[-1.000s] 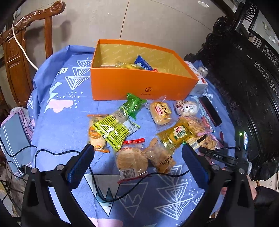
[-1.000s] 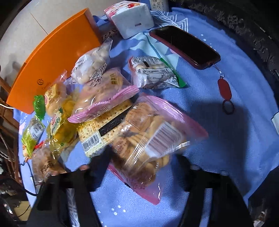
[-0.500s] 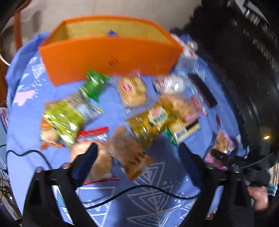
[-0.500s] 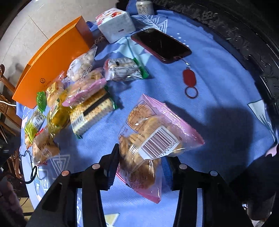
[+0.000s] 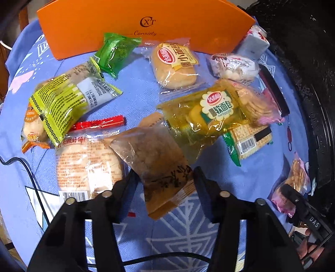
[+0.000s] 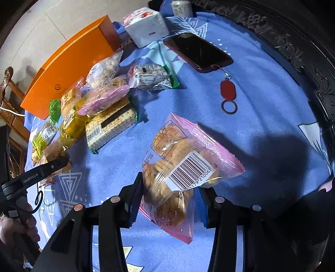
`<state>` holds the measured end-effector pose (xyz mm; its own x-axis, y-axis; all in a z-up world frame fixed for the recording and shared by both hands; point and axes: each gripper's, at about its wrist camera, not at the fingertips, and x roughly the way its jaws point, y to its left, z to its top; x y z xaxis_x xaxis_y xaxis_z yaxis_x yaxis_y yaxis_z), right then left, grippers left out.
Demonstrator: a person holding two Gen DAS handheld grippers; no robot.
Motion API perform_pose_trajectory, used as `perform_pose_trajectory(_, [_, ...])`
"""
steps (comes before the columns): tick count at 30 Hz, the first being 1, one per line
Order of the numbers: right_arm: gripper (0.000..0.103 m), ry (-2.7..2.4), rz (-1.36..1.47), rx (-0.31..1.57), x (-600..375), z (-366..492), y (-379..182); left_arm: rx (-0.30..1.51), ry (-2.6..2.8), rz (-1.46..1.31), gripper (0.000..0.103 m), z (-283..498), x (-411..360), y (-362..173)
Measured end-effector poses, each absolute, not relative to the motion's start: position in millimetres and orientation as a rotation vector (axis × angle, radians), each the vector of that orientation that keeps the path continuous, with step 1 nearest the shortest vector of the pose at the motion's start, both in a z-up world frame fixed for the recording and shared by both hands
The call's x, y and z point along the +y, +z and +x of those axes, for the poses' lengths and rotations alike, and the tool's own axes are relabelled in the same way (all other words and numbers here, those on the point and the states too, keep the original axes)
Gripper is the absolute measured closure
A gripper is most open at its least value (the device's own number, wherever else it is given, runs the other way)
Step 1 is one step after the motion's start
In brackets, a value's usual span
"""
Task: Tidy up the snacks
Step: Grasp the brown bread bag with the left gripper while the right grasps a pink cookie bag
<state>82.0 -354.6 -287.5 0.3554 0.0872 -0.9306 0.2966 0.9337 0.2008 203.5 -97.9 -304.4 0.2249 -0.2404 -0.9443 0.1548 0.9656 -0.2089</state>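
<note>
My left gripper (image 5: 165,177) has its jaws around a brown translucent pastry pack (image 5: 155,161) that lies on the blue cloth; the pads sit at its two sides. My right gripper (image 6: 170,198) is shut on a pink cookie bag (image 6: 184,167) with a barcode, held above the cloth. The orange box (image 5: 134,25) stands at the far side, also in the right wrist view (image 6: 69,64). Several snack packs lie before it: a green pack (image 5: 115,52), a bun (image 5: 175,64), a yellow bread pack (image 5: 205,117), crackers (image 6: 111,123).
A phone (image 6: 199,52) with a red tag (image 6: 228,90) lies on the cloth at the right. A white tissue pack (image 6: 146,27) and a can (image 6: 181,8) stand at the back. A black cable (image 5: 31,177) runs along the cloth at the left. Dark carved furniture (image 6: 293,41) borders the table.
My left gripper moved down and forward to the brown pastry pack and narrowed around it. My right gripper lifted the pink cookie bag off the pile and drew it back.
</note>
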Motion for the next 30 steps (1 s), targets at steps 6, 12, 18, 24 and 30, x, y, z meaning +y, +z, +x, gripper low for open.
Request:
perform_pose_trajectory(6, [0.057,-0.119,0.358,1.197,-355,83,-285,1.301,-0.281,-0.112,0.058,195,-84,-305])
perform_pose_trajectory(12, [0.057,-0.111,0.347,1.184,-354,86,-282,1.270,-0.288,-0.120,0.059,187,-74,-299])
perform_pose_trajectory(18, [0.057,-0.109,0.342,1.182,-353,86,-281,1.222,-0.293,-0.119,0.059,180,-64,-284])
perform_pose_trajectory(24, [0.057,-0.100,0.330,1.167,-347,94,-276,1.172,-0.279,-0.096,0.059,181,-64,-263])
perform_pose_trajectory(30, [0.057,-0.075,0.304,1.123,-338,109,-264,1.104,-0.276,-0.074,0.059,182,-56,-238])
